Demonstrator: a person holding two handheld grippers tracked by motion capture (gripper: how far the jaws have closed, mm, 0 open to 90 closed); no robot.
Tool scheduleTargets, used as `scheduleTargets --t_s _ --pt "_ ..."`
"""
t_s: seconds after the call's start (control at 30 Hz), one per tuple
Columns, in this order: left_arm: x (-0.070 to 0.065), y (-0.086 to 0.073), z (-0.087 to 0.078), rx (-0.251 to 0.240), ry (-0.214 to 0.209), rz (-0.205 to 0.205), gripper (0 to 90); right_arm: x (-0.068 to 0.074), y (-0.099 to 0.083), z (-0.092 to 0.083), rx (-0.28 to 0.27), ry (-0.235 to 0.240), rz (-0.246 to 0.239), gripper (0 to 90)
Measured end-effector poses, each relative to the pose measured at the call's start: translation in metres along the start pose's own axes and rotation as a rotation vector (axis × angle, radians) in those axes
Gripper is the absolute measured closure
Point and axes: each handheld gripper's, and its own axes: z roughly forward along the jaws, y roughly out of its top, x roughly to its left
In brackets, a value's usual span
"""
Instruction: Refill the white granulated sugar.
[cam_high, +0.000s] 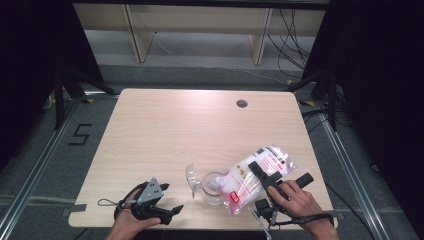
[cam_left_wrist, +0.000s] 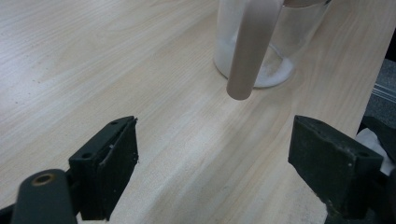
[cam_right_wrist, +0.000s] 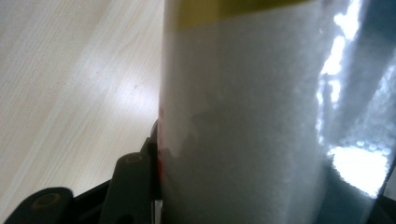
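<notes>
Sugar-like white grains in a clear plastic bag with red print (cam_high: 252, 177) are what the work turns on. In the high view the bag lies tilted over the near right part of the pale wooden desk (cam_high: 190, 125), its lower end at the mouth of a clear glass pitcher (cam_high: 212, 187) that stands near the front edge. The right gripper (cam_high: 260, 172) clamps the bag across its middle, the person's right hand (cam_high: 295, 197) behind it. The left gripper (cam_high: 170, 210) rests low at the near left, apart from the pitcher, its jaws spread and empty.

In the left gripper view the two black jaws stand wide with bare desk between them. Ahead stands the pitcher (cam_left_wrist: 261, 46), with white grains heaped in its bottom (a thin layer, as far as can be told), and its handle (cam_left_wrist: 250, 51) hangs down in front of it.

In the right gripper view the bag (cam_right_wrist: 243, 121) is pressed up against the camera, white grains packed behind the shiny film, with one black jaw tight against its left side; the other jaw is hidden behind the bag.

My reading is that pouring is under way, with most of the contents not yet out. The next move calls for tipping the bag's far end higher while keeping its mouth over the pitcher; the left gripper could steady the pitcher by its handle.
</notes>
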Motion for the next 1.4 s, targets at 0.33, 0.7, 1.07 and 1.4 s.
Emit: scheduleTargets --t_s 0.33,0.7,1.07,1.4 --pt "0.0002 -0.0001 0.0000 0.000 0.001 0.003 15.4 0.0028 -0.0005 -0.0012 0.016 0.001 0.048 55.1" --pt "0.0004 -0.0002 0.0003 -0.007 -0.001 0.008 15.4 0.0012 -0.0017 -0.0012 0.020 0.014 0.019 55.3" --pt "0.0004 -0.0002 0.0003 -0.006 -0.002 0.010 15.4 0.0006 -0.0015 -0.0013 0.015 0.013 0.017 55.5" --pt "0.0005 0.0003 -0.0004 0.002 0.000 0.009 15.4 0.0008 -0.0013 -0.0017 0.016 0.016 0.025 55.8"
